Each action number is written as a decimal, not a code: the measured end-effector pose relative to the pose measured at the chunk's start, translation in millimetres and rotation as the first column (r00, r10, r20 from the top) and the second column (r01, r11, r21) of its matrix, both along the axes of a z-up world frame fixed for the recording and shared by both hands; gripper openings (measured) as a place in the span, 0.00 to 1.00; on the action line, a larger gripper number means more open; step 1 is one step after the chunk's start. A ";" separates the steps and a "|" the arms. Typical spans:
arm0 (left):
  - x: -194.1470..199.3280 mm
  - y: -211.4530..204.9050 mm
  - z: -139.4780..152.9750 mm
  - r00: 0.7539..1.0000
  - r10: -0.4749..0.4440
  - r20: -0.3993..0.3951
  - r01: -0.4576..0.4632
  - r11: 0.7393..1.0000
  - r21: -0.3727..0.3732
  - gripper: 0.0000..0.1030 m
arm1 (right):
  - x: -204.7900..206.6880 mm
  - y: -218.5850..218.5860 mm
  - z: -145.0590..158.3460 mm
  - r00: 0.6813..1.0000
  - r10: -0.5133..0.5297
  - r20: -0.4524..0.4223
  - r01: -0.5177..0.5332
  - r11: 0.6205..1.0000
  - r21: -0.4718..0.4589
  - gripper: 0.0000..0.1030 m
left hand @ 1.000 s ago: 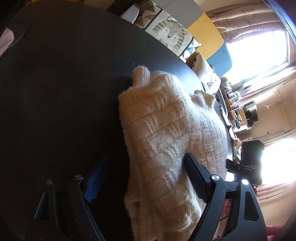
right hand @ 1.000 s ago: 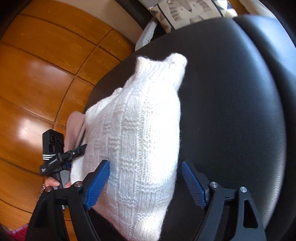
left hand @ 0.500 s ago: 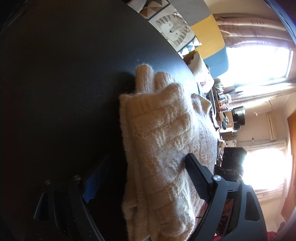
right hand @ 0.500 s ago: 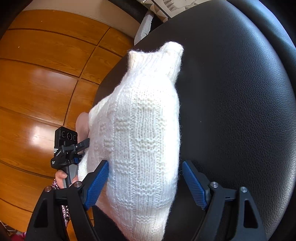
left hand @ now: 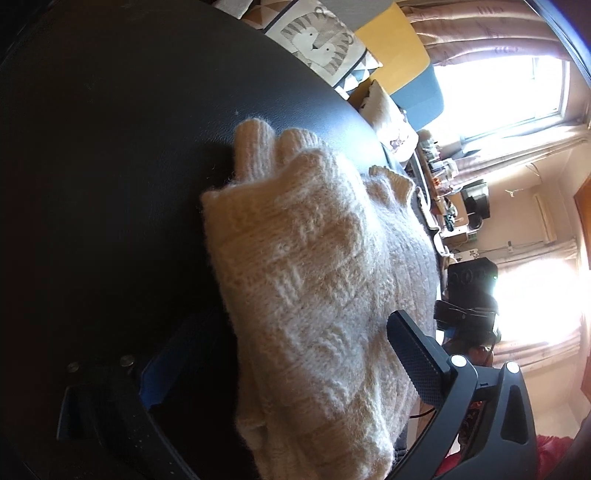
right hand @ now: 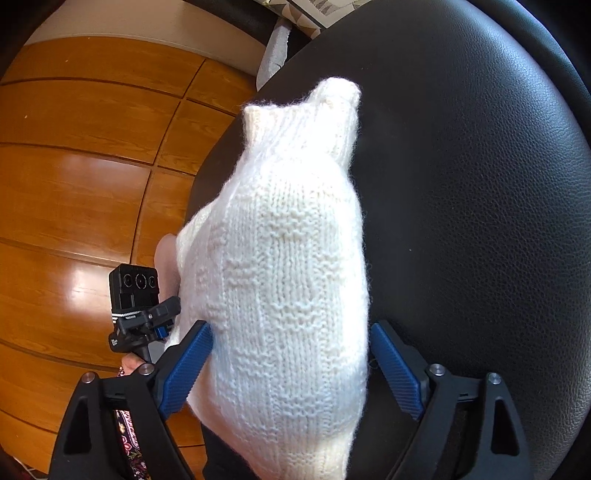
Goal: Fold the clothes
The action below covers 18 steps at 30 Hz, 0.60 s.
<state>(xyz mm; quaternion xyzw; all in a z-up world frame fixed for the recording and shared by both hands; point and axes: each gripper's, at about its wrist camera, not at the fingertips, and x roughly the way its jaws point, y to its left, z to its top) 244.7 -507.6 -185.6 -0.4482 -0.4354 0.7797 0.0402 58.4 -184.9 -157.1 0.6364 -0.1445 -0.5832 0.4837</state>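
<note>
A cream knitted sweater (left hand: 314, 280) lies folded in a thick bundle on a black leather surface (left hand: 110, 147). It fills the middle of the right wrist view (right hand: 288, 280) too, ribbed cuffs pointing away. My left gripper (left hand: 288, 350) is open, its jaws wide on either side of the bundle's near end. My right gripper (right hand: 291, 369) is open too, jaws straddling the other side of the bundle. The sweater bulges up between both pairs of fingers. Neither gripper pinches the knit.
The black leather surface (right hand: 480, 184) curves away to the right. A wooden floor (right hand: 74, 184) lies beyond its edge. The other gripper's camera (right hand: 135, 291) shows at the sweater's left. Cushions (left hand: 317, 33), a cluttered shelf and bright windows (left hand: 498, 74) stand behind.
Both grippers have stayed open around the bundle. The views have shifted slightly closer and the sweater has settled a little more compactly between the jaws.
</note>
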 end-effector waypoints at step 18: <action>20.3 -19.3 -3.4 0.999 0.020 -0.041 -0.016 0.997 0.079 0.97 | -13.2 4.3 0.2 0.999 0.014 -0.049 -0.015 1.000 -0.020 0.96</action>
